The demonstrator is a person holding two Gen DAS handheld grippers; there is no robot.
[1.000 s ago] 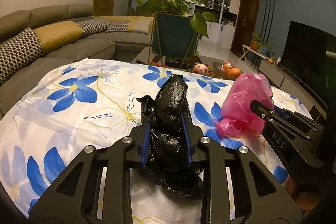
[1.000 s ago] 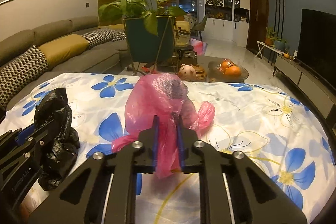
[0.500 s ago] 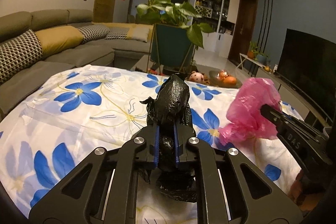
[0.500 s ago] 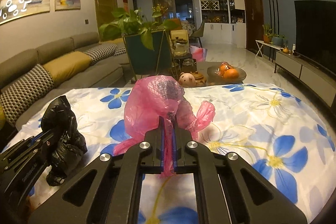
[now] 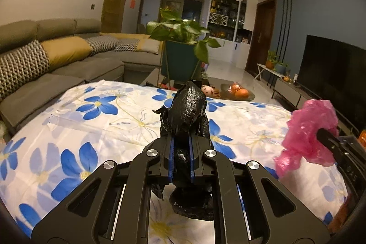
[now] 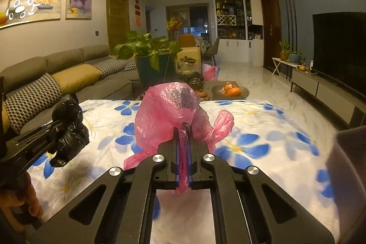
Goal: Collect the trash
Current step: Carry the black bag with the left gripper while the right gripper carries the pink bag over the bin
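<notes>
My left gripper [image 5: 180,141] is shut on a crumpled black trash bag [image 5: 188,106] and holds it above the flowered tablecloth [image 5: 103,120]. My right gripper [image 6: 183,129] is shut on a pink plastic bag [image 6: 167,104], also held clear above the cloth. The pink bag shows at the right edge of the left wrist view [image 5: 311,129]. The black bag and the left gripper show at the left of the right wrist view [image 6: 68,127].
A grey sofa [image 5: 57,65] with cushions runs along the left. A potted plant [image 5: 180,47] and a low table with oranges [image 5: 238,93] stand beyond the table. A TV [image 6: 338,47] is on the right. A blurred dark object [image 6: 347,164] sits at the right edge.
Both grippers have lifted their bags up off the cloth. The left jaws closed tighter on the black bag. The two grippers moved further apart.
</notes>
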